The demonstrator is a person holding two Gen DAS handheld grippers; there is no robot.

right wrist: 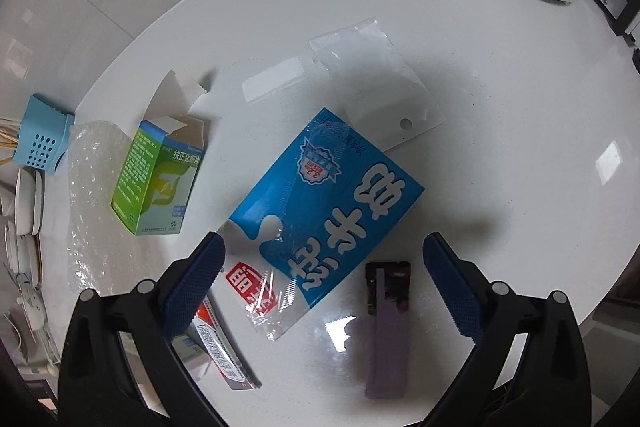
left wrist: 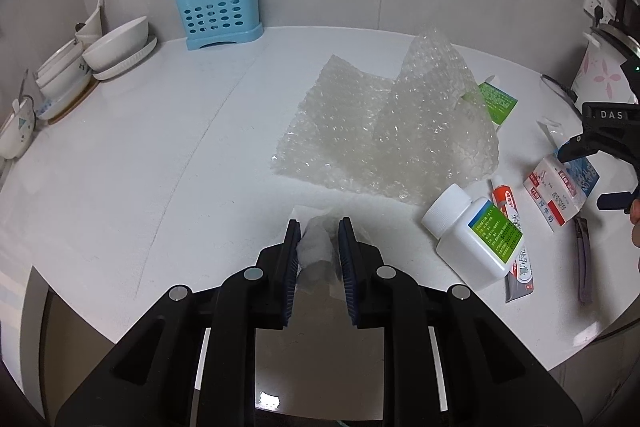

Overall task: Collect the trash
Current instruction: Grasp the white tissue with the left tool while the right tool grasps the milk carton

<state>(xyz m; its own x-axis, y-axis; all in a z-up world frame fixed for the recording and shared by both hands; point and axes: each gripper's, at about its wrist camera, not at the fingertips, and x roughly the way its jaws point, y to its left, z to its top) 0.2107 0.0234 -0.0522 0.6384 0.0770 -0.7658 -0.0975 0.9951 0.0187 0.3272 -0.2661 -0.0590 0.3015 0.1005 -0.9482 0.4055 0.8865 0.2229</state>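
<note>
Left tool (left wrist: 319, 251): clamped on a crumpled white tissue wad (left wrist: 316, 247), just above the near edge of the white round surface (left wrist: 160, 155).
Right tool (right wrist: 323, 259): jaws wide apart, nothing between the pads, pointing steeply down over a blue-and-white milk carton in clear wrap (right wrist: 328, 195).
Other trash: clear bubble-wrap sheet (left wrist: 384, 123) mid-surface; white plastic pill bottle (left wrist: 470, 239) lying beside it; open green cardboard box (right wrist: 160, 175) left of the carton.

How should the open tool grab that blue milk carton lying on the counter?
From above, across its narrow width. The blue milk carton lies flat on the counter, and the right tool, wide open, hangs over its near end. The long sides look free, though clear film covers part of it.
</note>
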